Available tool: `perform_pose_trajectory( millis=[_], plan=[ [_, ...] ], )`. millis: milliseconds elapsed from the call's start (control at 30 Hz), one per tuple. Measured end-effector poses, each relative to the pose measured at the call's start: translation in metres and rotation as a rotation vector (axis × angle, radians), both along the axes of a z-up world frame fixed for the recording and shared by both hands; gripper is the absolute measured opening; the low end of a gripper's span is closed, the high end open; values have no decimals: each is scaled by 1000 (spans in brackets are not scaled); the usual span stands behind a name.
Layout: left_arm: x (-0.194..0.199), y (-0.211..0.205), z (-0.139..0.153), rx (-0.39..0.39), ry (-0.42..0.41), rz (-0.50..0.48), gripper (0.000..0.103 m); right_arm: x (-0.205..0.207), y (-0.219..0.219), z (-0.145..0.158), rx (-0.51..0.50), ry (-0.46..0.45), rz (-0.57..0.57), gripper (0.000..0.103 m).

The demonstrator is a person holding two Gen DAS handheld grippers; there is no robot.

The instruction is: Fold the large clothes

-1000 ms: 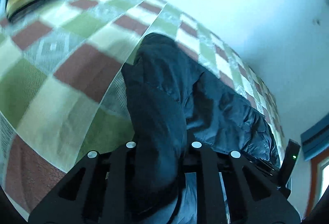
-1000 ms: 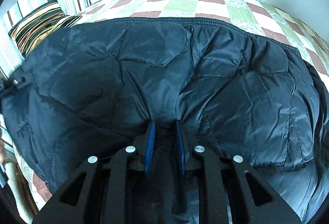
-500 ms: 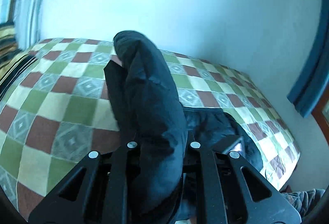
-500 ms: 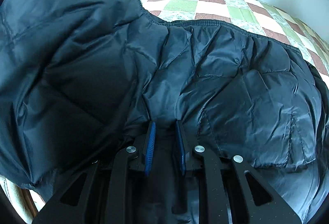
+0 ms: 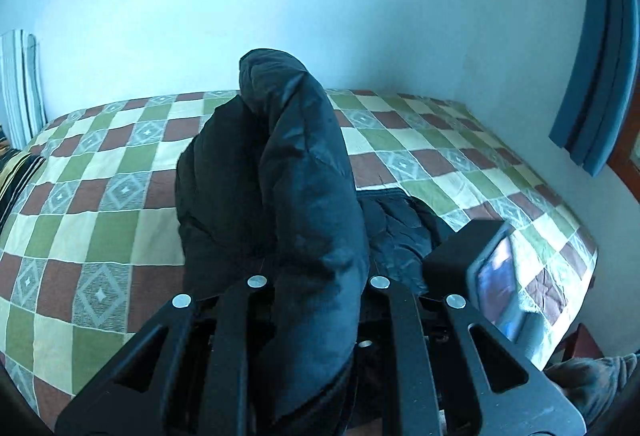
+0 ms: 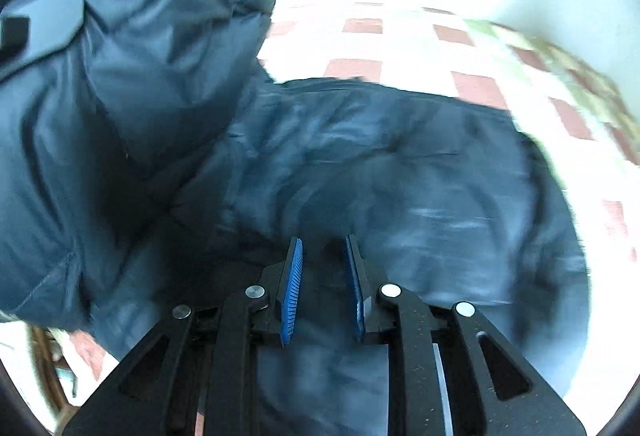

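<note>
A dark navy quilted puffer jacket [image 6: 400, 171] lies spread on the checkered bed. My left gripper [image 5: 314, 276] is shut on a thick fold of the jacket [image 5: 296, 187] and holds it lifted above the bed; the fabric hides its fingertips. In the right wrist view that lifted part hangs at the upper left [image 6: 132, 67]. My right gripper [image 6: 322, 248] has its blue pads [image 6: 294, 276] closed on the jacket's near edge, a narrow gap between them filled by fabric. The right gripper's body [image 5: 472, 260] shows at right in the left wrist view.
The bed has a green, red and cream checkered cover [image 5: 100, 203]. A pale wall stands behind it. A striped pillow [image 5: 20, 103] is at the far left and a blue curtain [image 5: 600, 55] hangs at the right. A wooden chair part [image 6: 44, 364] is at lower left.
My left gripper has lifted its fold of the jacket up and carried it over towards the right gripper. The right gripper kept its hold and has begun to shift; its view is now blurred.
</note>
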State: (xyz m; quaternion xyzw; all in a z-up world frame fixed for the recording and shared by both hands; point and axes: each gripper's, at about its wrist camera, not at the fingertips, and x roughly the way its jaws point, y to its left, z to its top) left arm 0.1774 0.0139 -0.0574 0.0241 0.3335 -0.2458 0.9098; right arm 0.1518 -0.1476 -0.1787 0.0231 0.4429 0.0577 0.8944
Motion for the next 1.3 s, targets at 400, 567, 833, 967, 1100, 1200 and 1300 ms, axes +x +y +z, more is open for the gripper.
perform_pose_trajectory(
  millis=[400,567,833,967,1100,1200,1300],
  plan=[
    [-11,-81,-31,60,46,-85,15,-50,-110,14,-70,-7,-209,41],
    [-15,-117,-52,110,65,-114,13,-64,-141,5,-50,6,-267,41],
    [-24,-156,-86,165,109,-151,11,-71,-158,-2,-22,21,-297,41],
    [-28,-163,-96,189,112,-150,11,-72,-162,-4,-17,25,-297,41],
    [-28,-162,-96,190,113,-148,10,-74,-162,-6,-23,28,-299,41],
    [-28,-161,-95,186,114,-147,10,-75,-160,-6,-49,25,-300,41],
    [-30,-160,-94,182,109,-147,10,-76,-159,-6,-59,27,-298,41]
  ],
)
